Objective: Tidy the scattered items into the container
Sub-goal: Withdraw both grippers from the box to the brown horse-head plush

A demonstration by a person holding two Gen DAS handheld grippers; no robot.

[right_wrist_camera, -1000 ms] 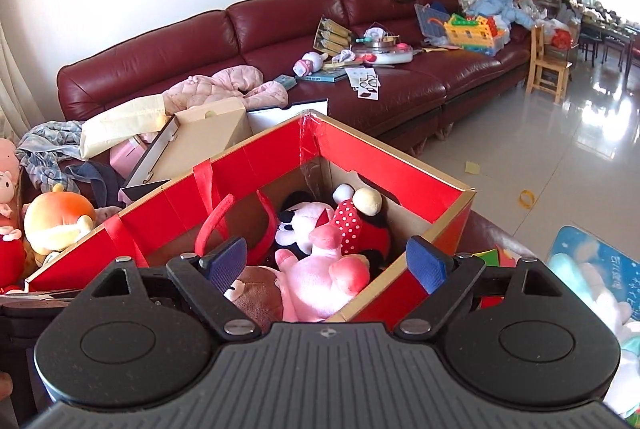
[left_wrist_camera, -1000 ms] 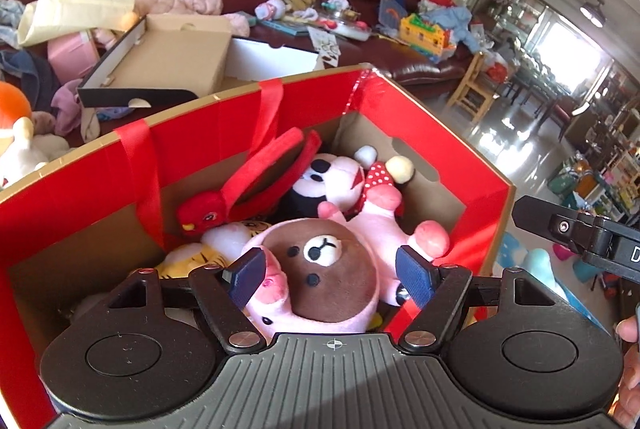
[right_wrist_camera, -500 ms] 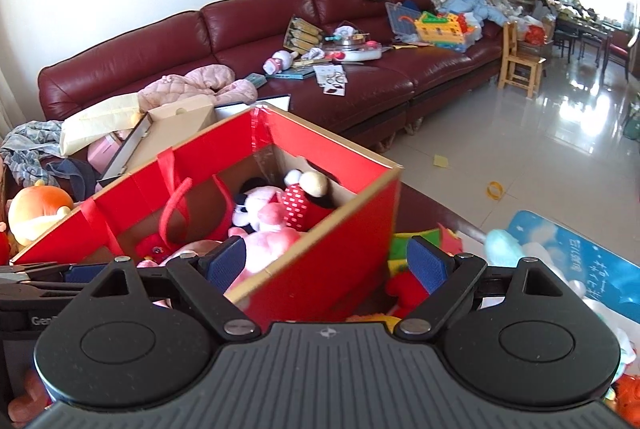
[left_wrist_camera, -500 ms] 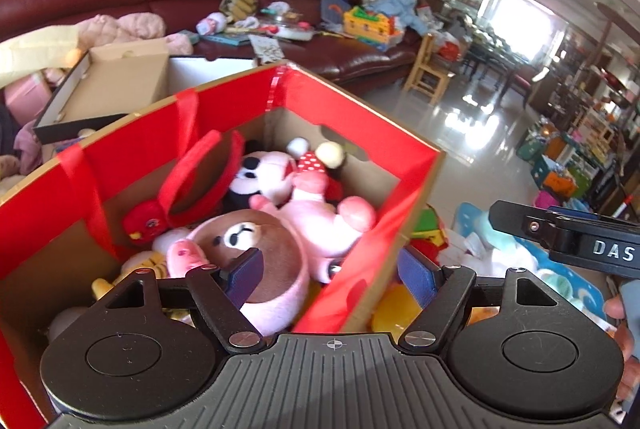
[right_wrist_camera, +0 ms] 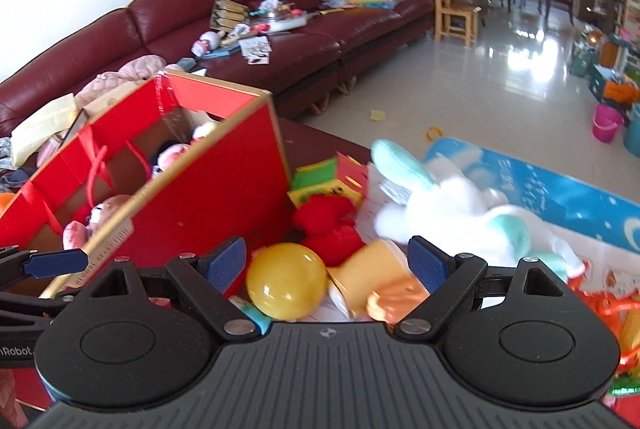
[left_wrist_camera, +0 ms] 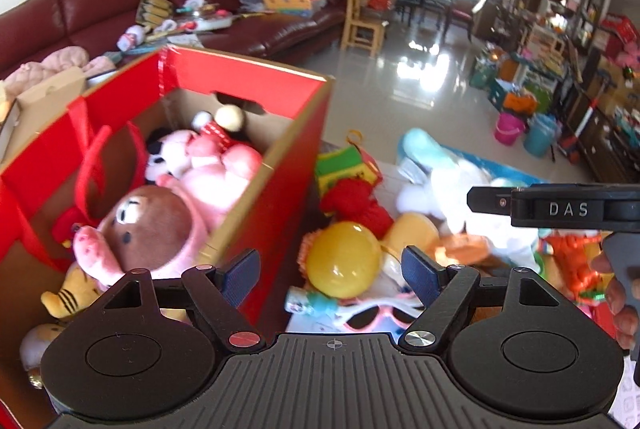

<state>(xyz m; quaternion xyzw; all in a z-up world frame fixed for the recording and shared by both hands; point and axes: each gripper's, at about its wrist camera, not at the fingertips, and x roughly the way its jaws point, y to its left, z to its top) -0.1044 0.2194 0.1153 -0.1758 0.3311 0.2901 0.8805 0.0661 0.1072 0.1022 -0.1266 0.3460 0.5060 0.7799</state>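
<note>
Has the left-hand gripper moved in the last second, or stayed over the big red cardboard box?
Yes. The left gripper has swung to its right: the red cardboard box slid from centre to the view's left, and the loose yellow ball now sits between its open fingers.

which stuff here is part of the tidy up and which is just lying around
Job: red box, yellow ball, white and teal plush, red plush, left gripper, right gripper.
Lying about: sofa, wooden chair, pink bucket.

Both views have swung rightward: the red box [left_wrist_camera: 256, 165] has slid from frame centre to the left, and the yellow ball [right_wrist_camera: 286, 281], white plush rabbit [right_wrist_camera: 452, 205] and red plush [left_wrist_camera: 356, 201] now fill the lower centre
</note>
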